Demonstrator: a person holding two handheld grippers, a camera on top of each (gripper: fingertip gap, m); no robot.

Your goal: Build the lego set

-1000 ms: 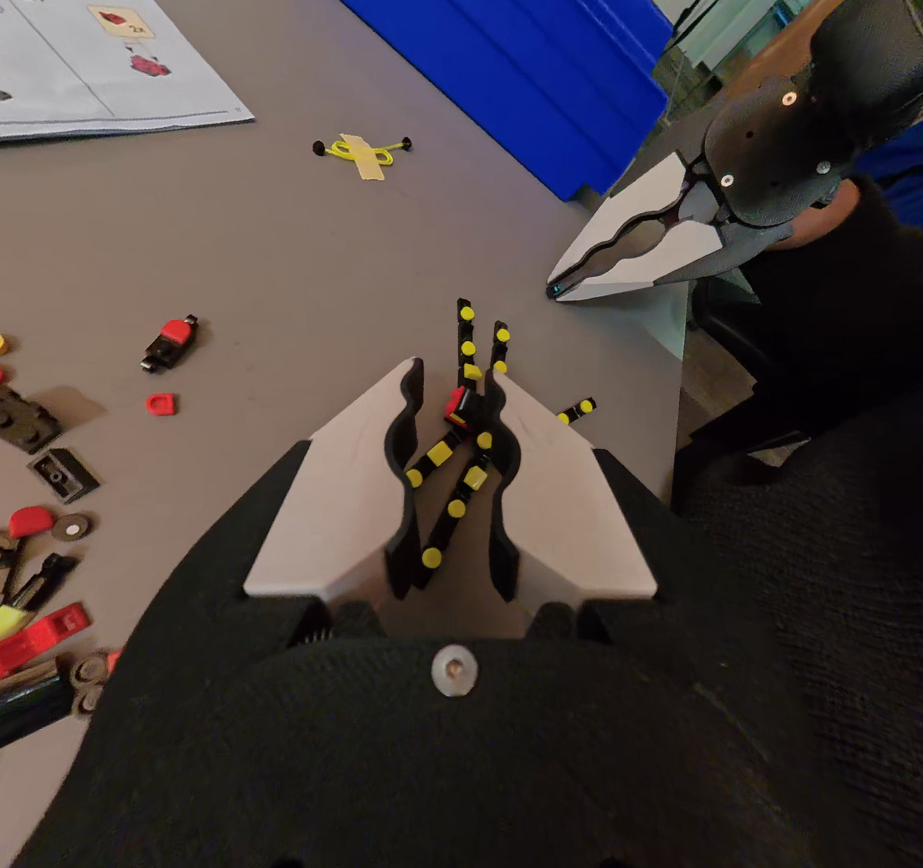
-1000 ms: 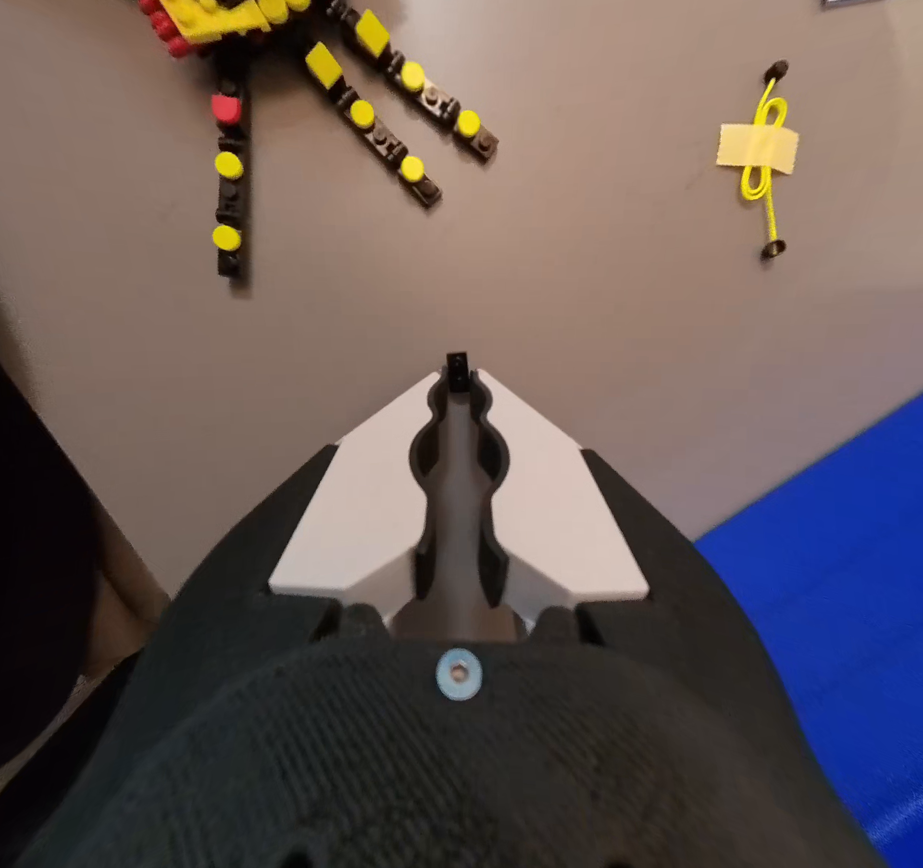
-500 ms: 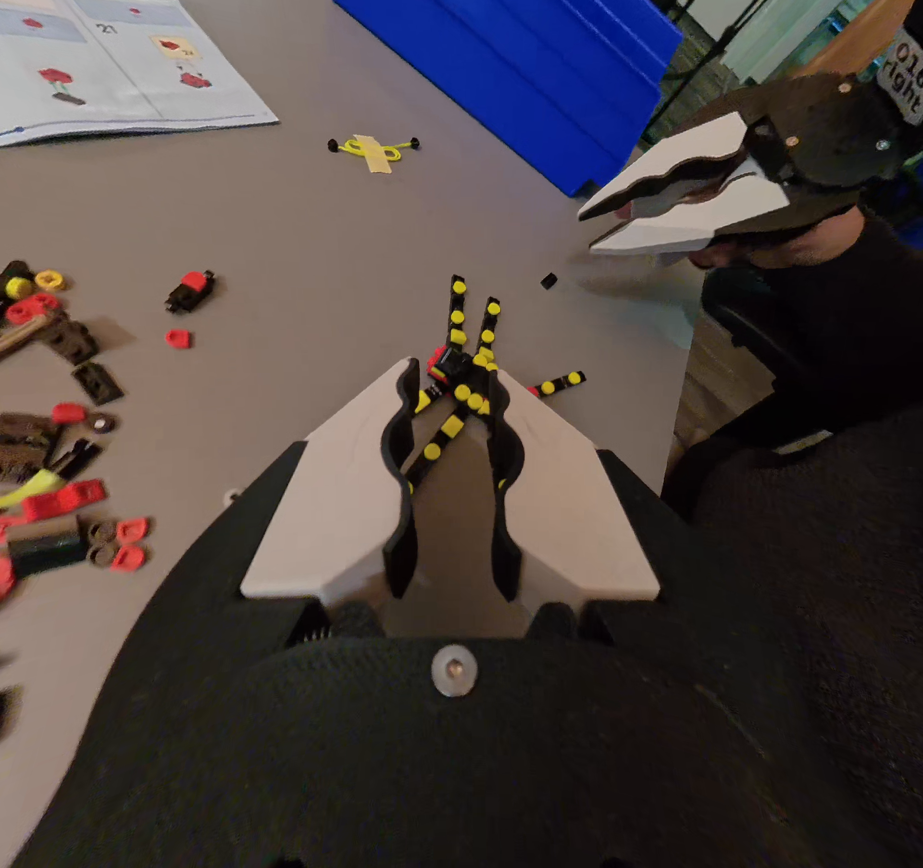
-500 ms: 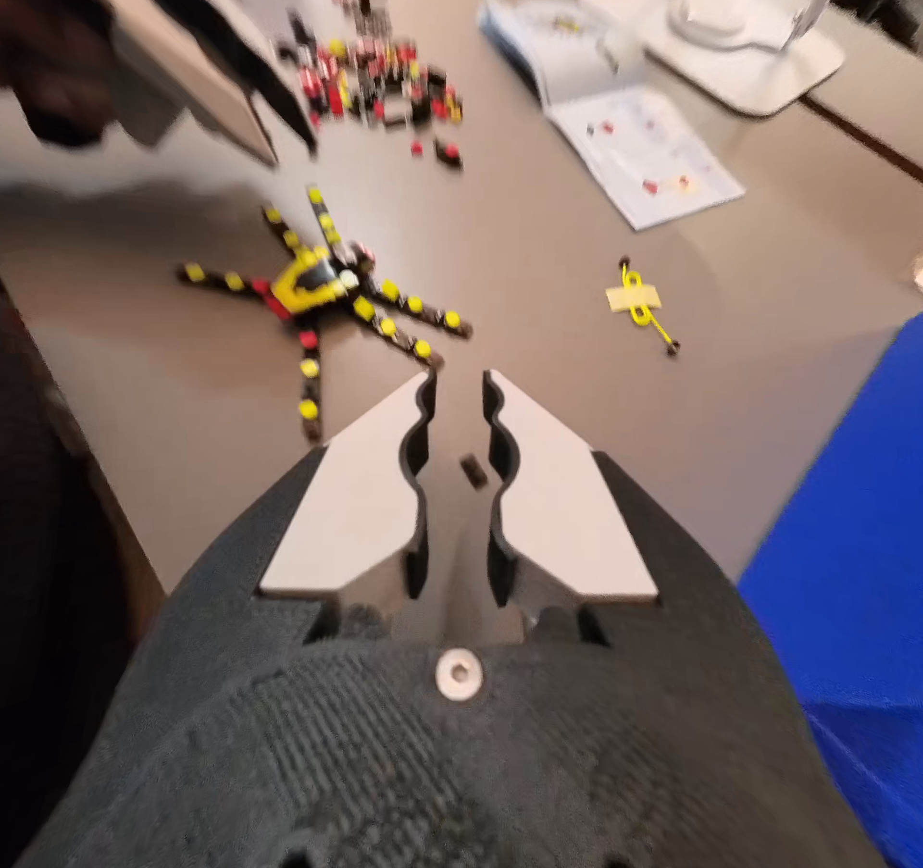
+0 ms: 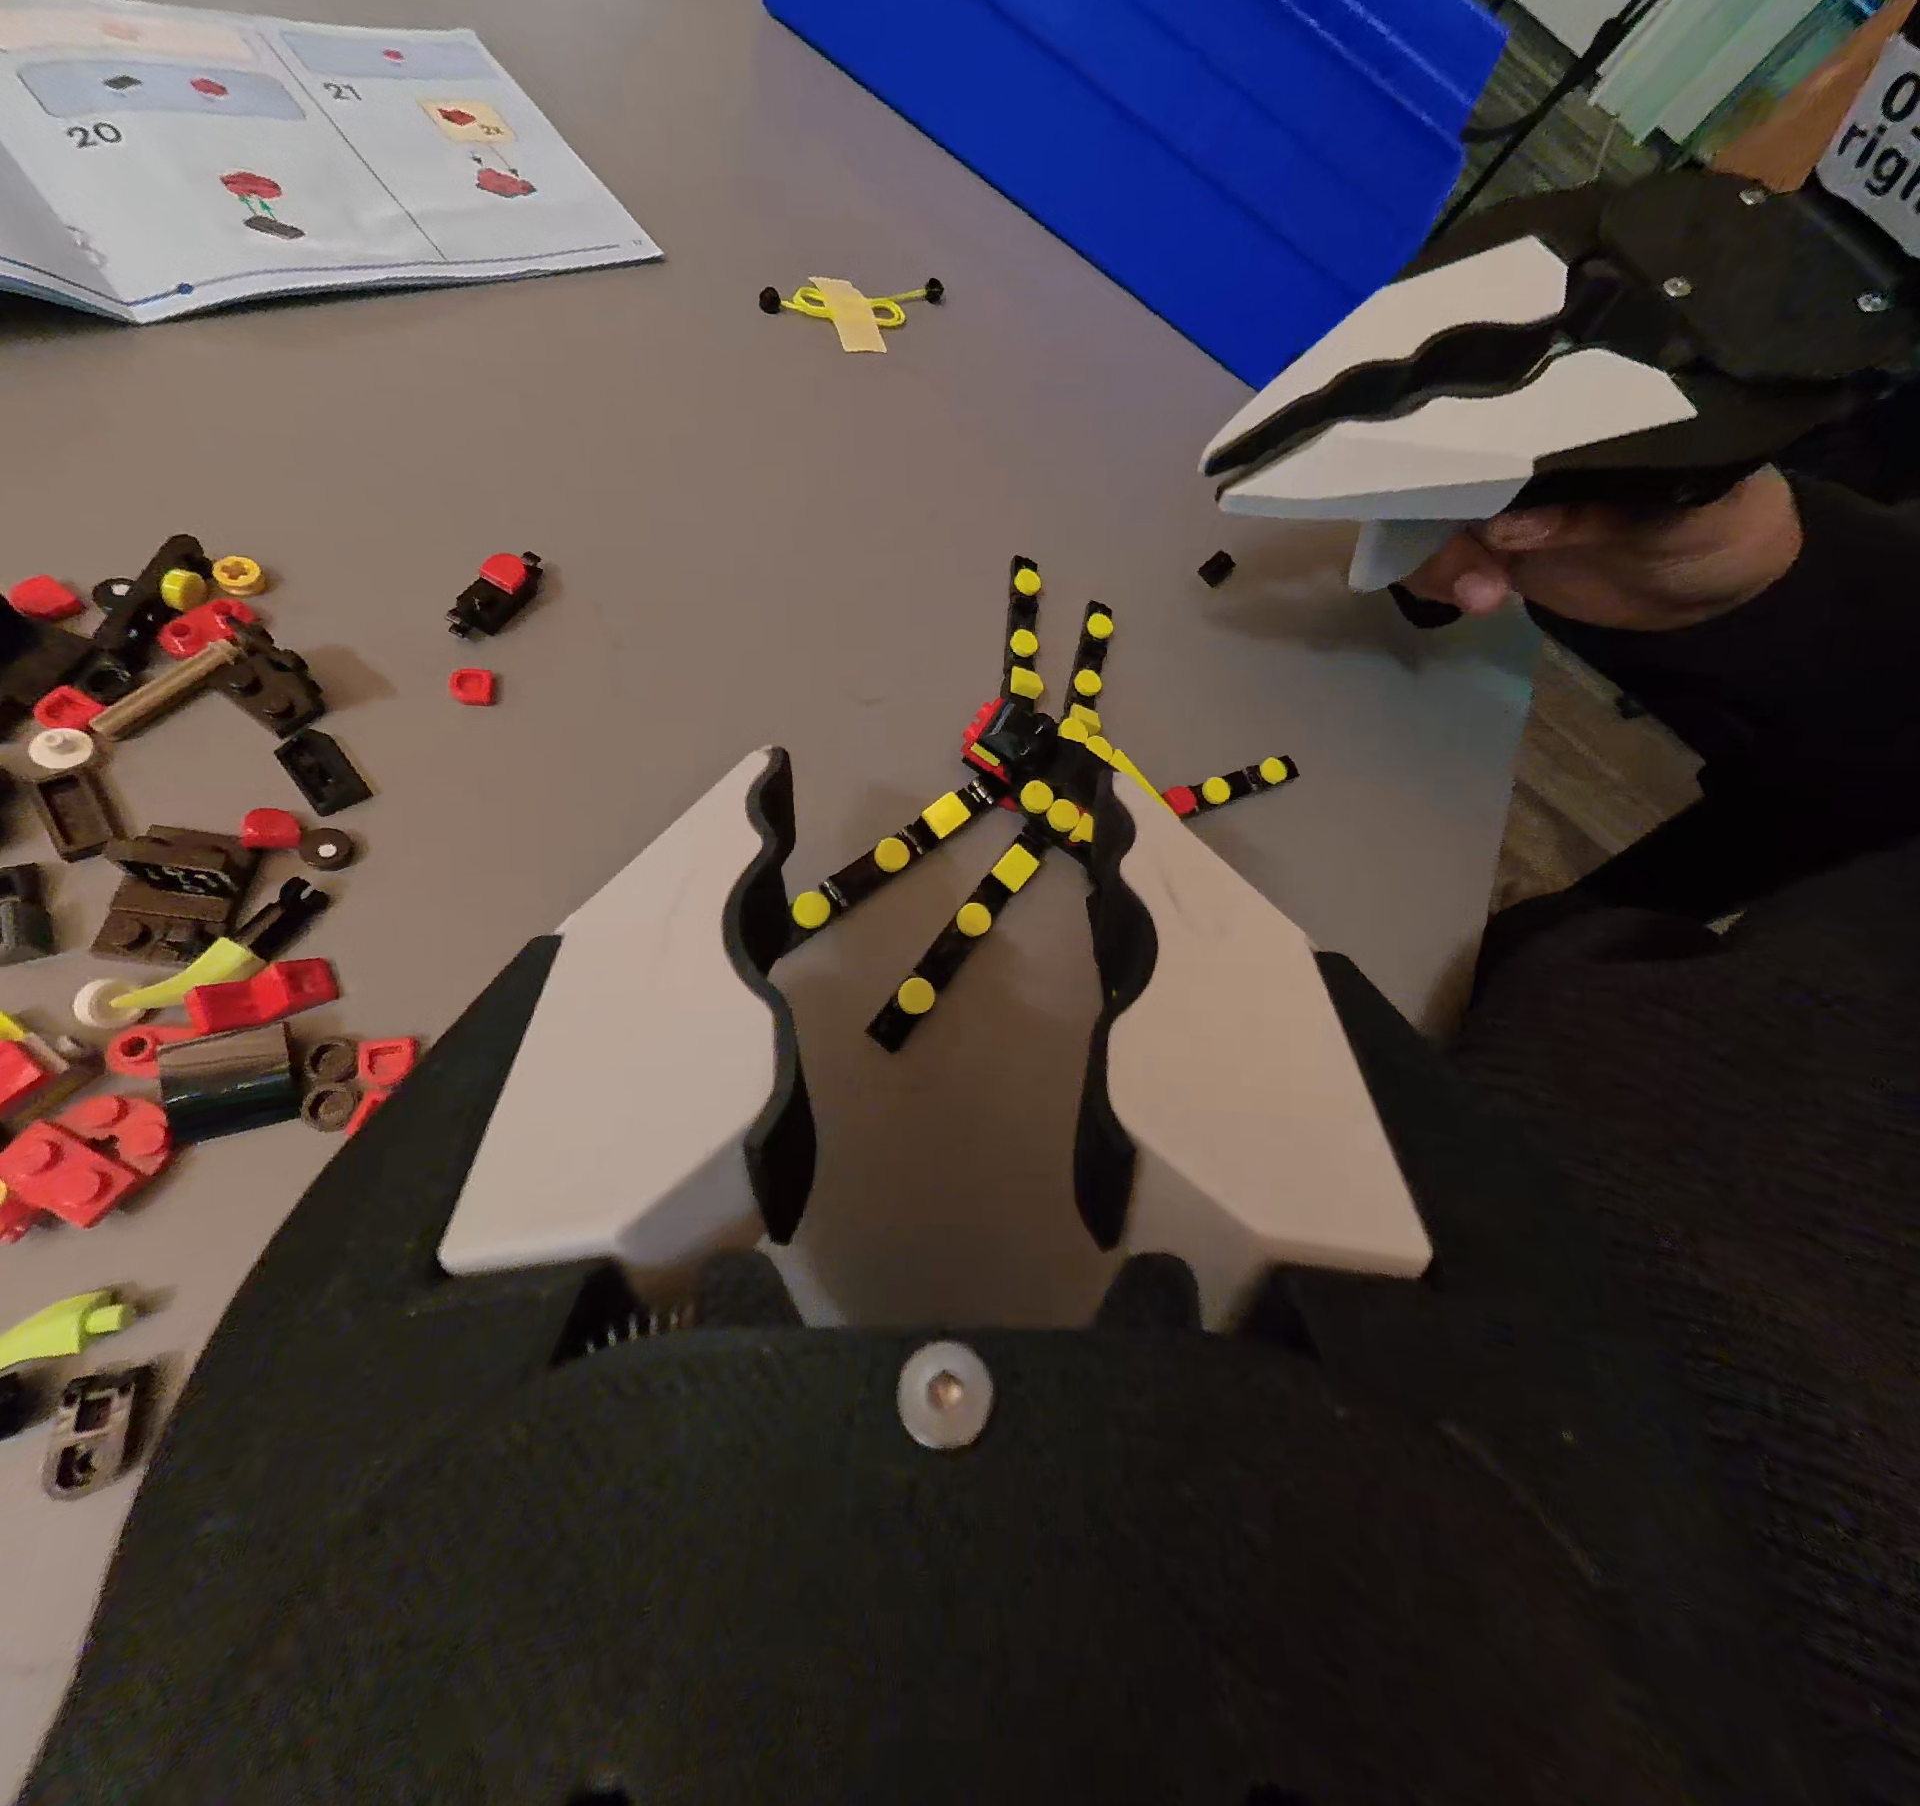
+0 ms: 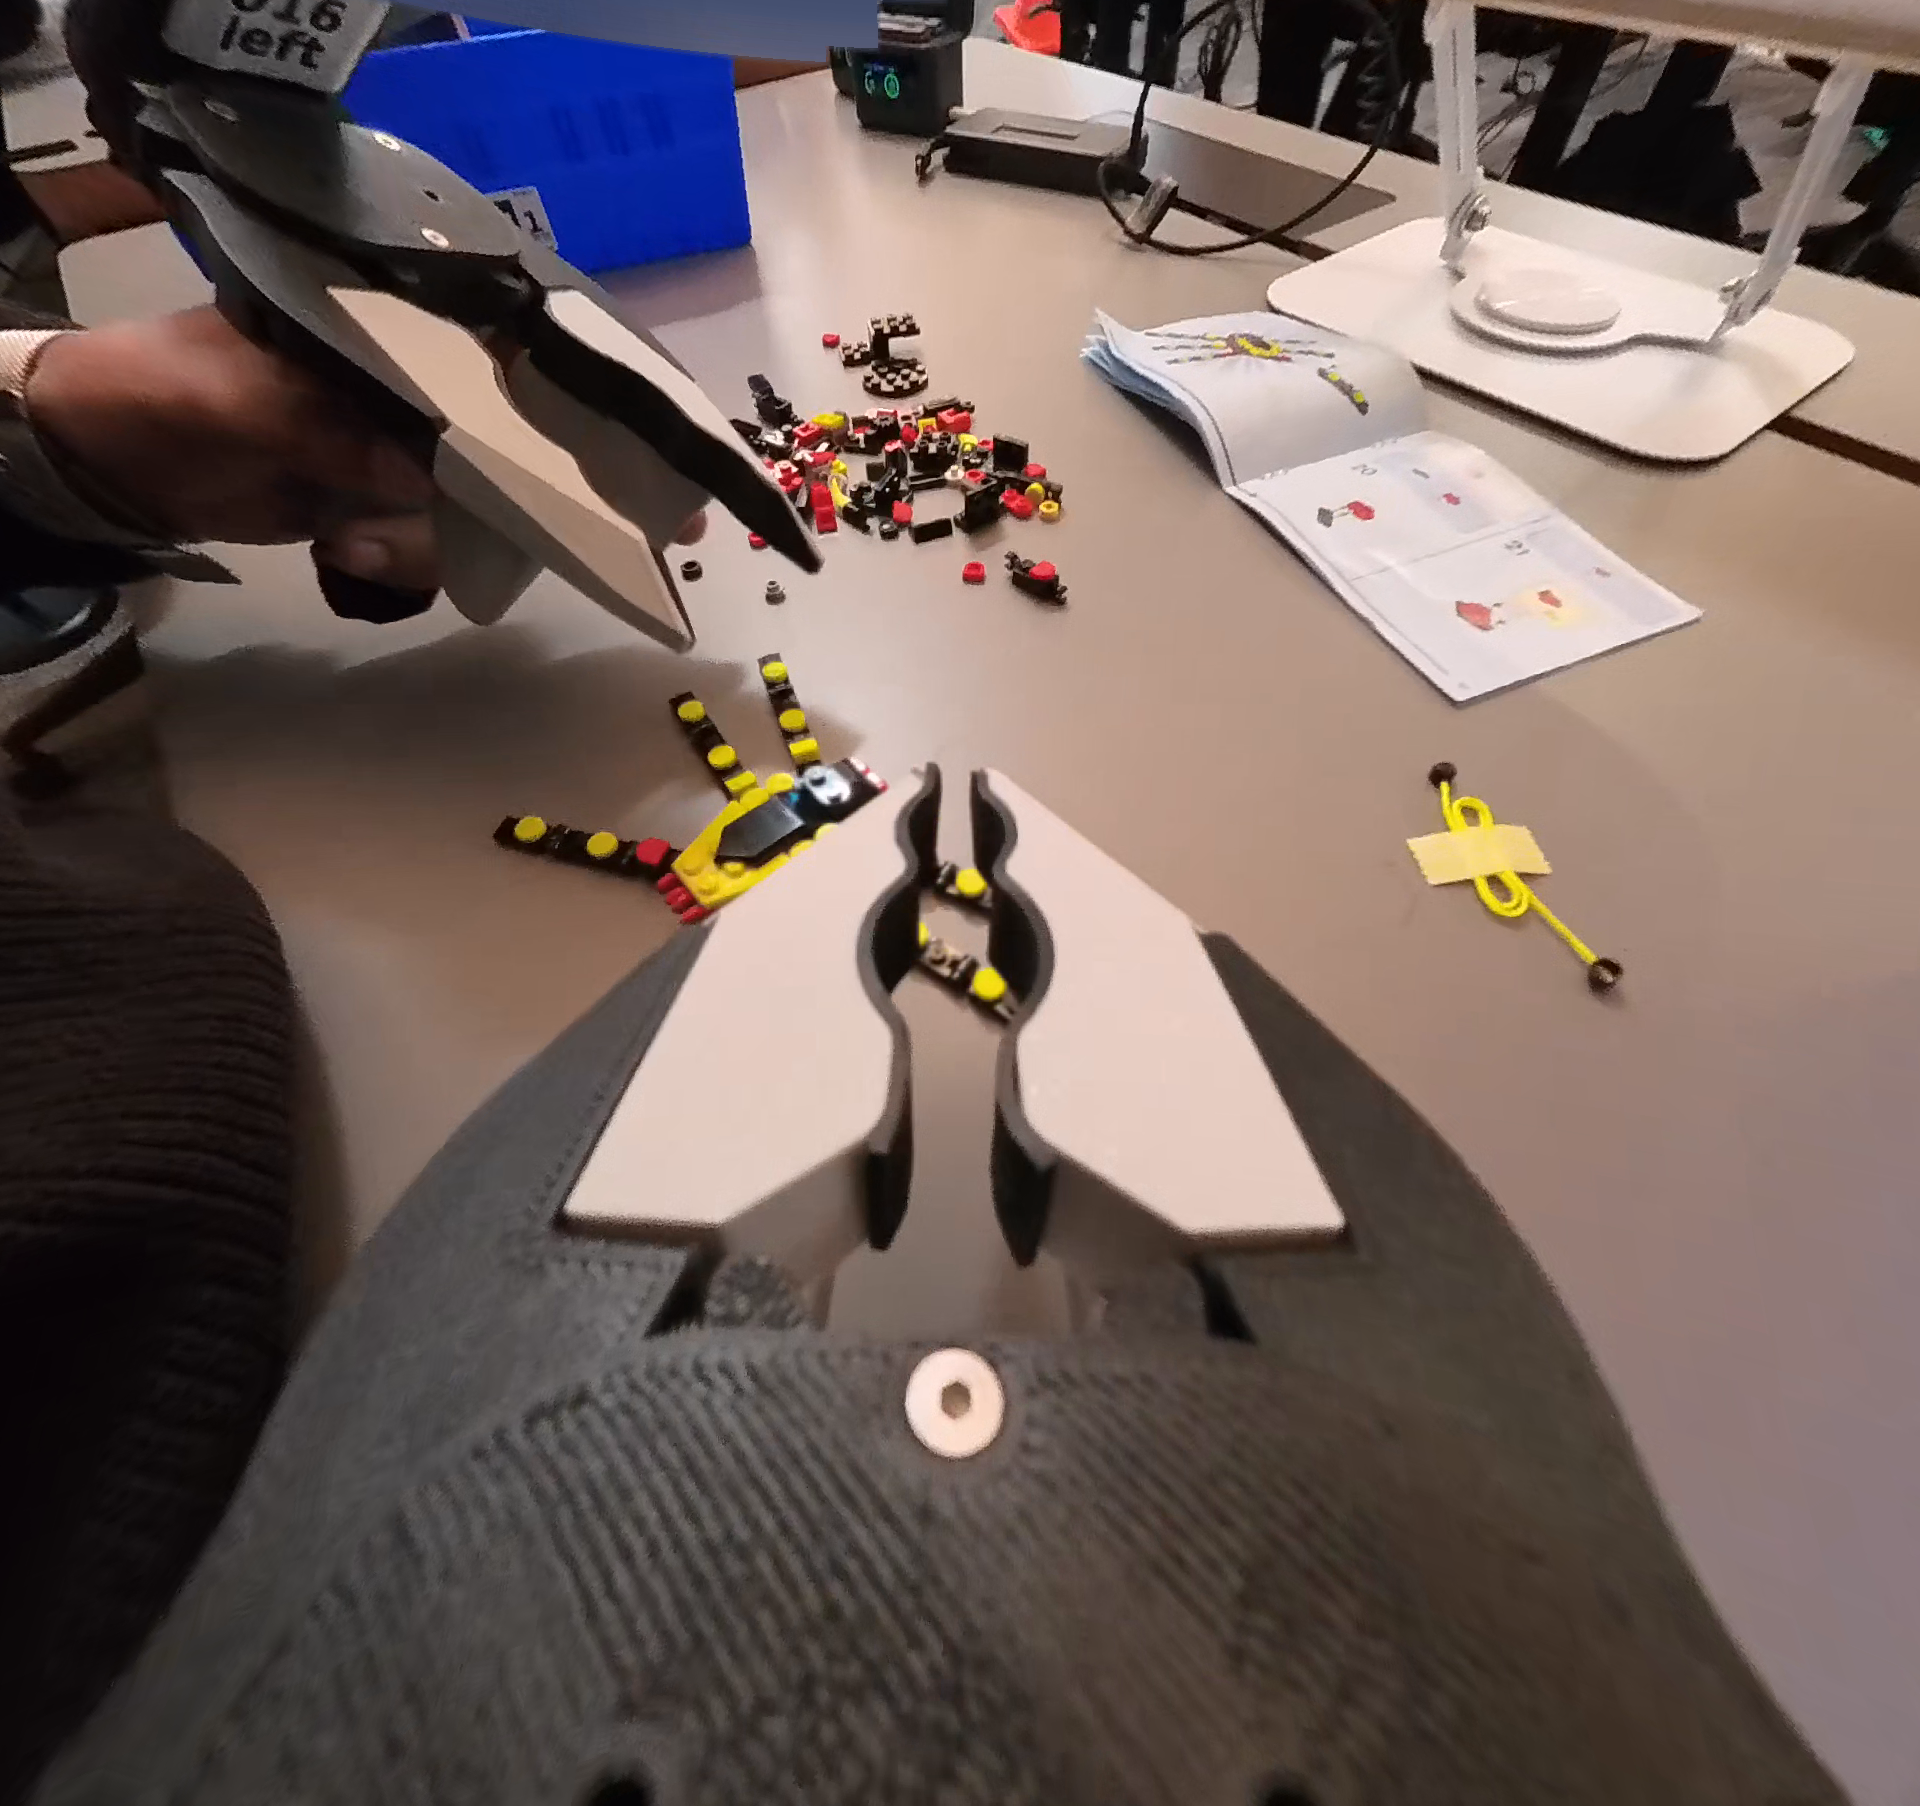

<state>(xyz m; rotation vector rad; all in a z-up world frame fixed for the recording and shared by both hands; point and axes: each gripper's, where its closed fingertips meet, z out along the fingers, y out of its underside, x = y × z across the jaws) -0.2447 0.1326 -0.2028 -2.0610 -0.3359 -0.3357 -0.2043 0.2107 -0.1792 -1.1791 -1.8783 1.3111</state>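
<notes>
On the grey table (image 5: 644, 468), a half-built spider (image 5: 1039, 769) lies at centre.
Loose pieces (image 5: 156, 873) at 9 o'clock; left hand-held gripper (image 5: 940, 800) released, empty. Spider: light, thin legs likely snap off; grip its body. Right hand-held gripper (image 6: 954, 788) nearly clenched, empty.

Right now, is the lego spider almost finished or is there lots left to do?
Partly done. The spider lies on the table with a yellow and black body and several legs on. Nothing is in hand: the left hand-held gripper is open and the right hand-held gripper holds nothing. A big pile of loose pieces and the open instruction booklet suggest plenty remains.
</notes>
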